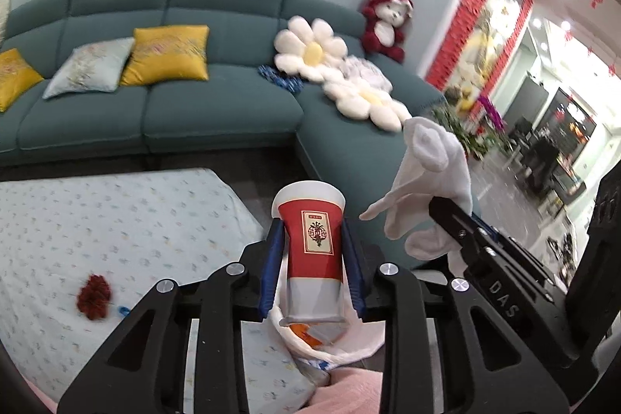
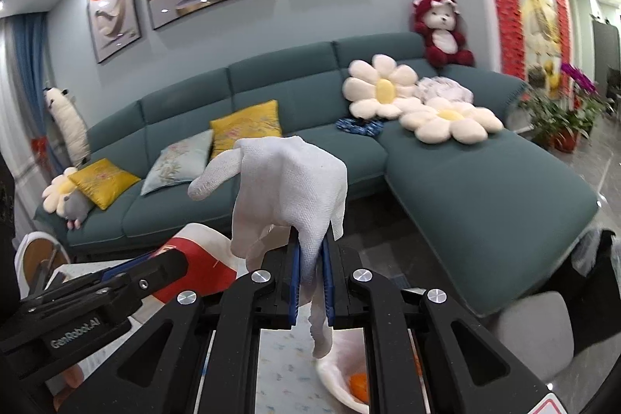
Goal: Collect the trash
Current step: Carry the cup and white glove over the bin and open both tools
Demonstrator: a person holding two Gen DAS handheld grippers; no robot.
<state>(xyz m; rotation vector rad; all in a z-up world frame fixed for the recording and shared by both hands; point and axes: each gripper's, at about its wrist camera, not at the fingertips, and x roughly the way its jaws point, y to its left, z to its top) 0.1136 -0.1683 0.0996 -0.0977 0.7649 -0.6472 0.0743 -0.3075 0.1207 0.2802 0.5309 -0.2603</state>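
Observation:
A red and white paper cup (image 1: pixel 310 251) stands upright between the blue pads of my left gripper (image 1: pixel 311 231), which is shut on its sides, held above the table. My right gripper (image 2: pixel 310 247) is shut on a white knit glove (image 2: pixel 291 181) that drapes over its fingertips and hangs down between them. In the left wrist view the glove (image 1: pixel 431 161) hangs to the right of the cup. In the right wrist view the cup (image 2: pixel 202 258) shows at lower left, tilted. Below both lies an open white bag (image 1: pixel 330 348) with something orange inside.
A table with a pale floral cloth (image 1: pixel 116 220) carries a red pompom-like scrap (image 1: pixel 94 297) and a small blue bit. Behind it stands a teal corner sofa (image 1: pixel 194 119) with cushions, flower pillows and a red plush bear (image 1: pixel 386 22). Potted plants (image 2: pixel 562 119) stand at right.

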